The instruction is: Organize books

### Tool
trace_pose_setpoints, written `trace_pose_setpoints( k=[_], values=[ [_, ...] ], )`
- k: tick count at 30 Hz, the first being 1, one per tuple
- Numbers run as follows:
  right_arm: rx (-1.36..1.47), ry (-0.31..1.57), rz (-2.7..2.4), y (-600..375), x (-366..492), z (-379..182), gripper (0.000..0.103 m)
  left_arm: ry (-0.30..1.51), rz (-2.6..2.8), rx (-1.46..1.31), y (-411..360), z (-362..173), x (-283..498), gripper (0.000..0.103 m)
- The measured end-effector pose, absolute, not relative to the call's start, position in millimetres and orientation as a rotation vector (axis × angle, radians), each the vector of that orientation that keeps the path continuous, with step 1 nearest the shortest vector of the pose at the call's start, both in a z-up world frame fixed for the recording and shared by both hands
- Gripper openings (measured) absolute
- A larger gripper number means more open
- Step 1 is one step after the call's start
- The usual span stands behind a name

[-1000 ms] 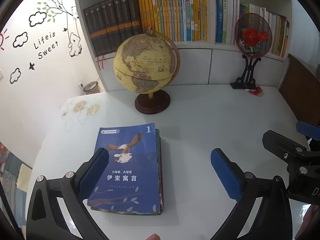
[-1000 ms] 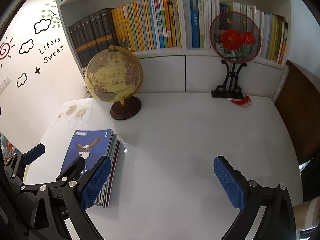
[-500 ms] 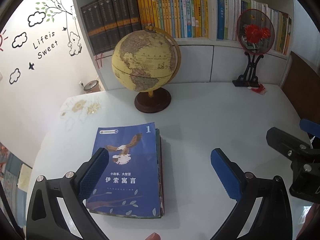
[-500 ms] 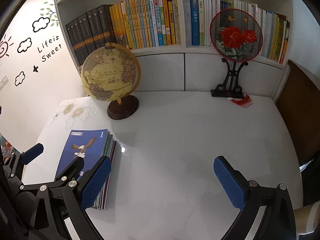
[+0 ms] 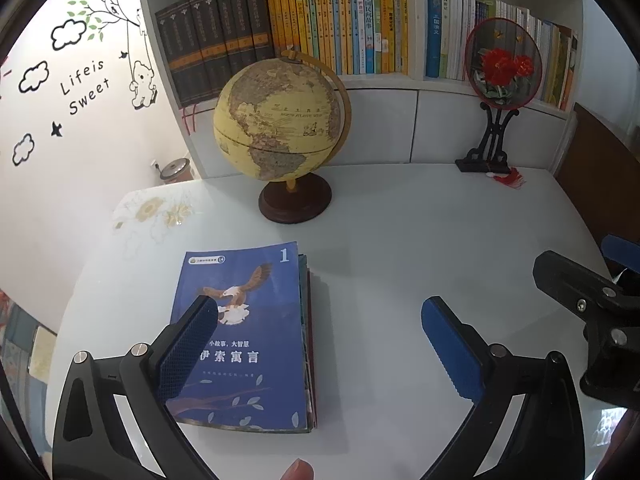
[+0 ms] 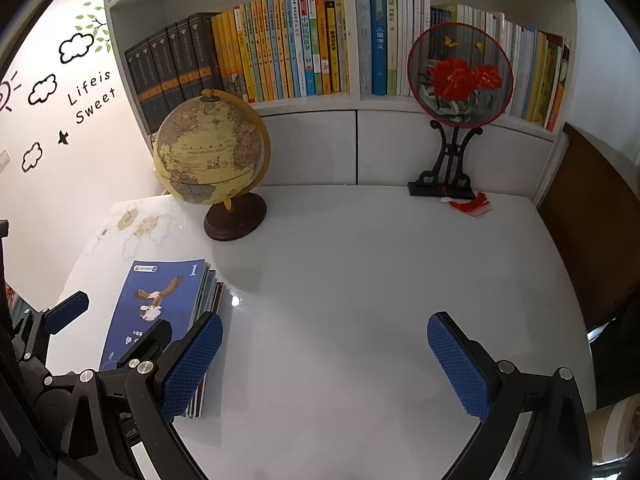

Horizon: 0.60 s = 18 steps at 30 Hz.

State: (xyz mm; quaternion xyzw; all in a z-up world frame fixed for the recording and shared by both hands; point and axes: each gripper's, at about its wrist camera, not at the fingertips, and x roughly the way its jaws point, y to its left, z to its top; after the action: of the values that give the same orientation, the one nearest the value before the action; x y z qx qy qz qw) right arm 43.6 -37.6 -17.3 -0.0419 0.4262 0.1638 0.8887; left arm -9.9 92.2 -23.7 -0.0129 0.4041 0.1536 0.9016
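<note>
A stack of thin books (image 5: 248,336) lies flat on the white table (image 5: 400,240), topped by a blue cover with an eagle and a "1". The same stack of books (image 6: 160,304) appears at the left in the right wrist view. My left gripper (image 5: 320,344) hangs open over the stack's right edge, its left finger above the cover. My right gripper (image 6: 324,360) is open over bare table to the right of the stack, holding nothing. The right gripper (image 5: 600,300) also shows at the right edge of the left wrist view.
A yellow globe (image 5: 280,120) on a dark wooden base stands behind the stack. A round red-flower fan on a black stand (image 5: 504,68) sits at the back right. The bookshelf (image 5: 340,20) behind is packed with upright books. A brown panel (image 6: 592,220) borders the table's right side.
Both grippers have drawn back and risen slightly; the shelf and globe sit lower in view. The book stack has not moved. Both grippers stay open.
</note>
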Motion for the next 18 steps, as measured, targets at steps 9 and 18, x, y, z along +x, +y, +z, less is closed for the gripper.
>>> trace_pose_setpoints(
  k=[9,18],
  values=[
    [-0.114,0.885,0.342,-33,35,-12,0.102,0.824,0.314,-0.043,98,-18,-16,0.102],
    [-0.125,0.885,0.323,-35,28,-9,0.102,0.817,0.289,-0.034,91,-17,-20,0.102]
  ],
)
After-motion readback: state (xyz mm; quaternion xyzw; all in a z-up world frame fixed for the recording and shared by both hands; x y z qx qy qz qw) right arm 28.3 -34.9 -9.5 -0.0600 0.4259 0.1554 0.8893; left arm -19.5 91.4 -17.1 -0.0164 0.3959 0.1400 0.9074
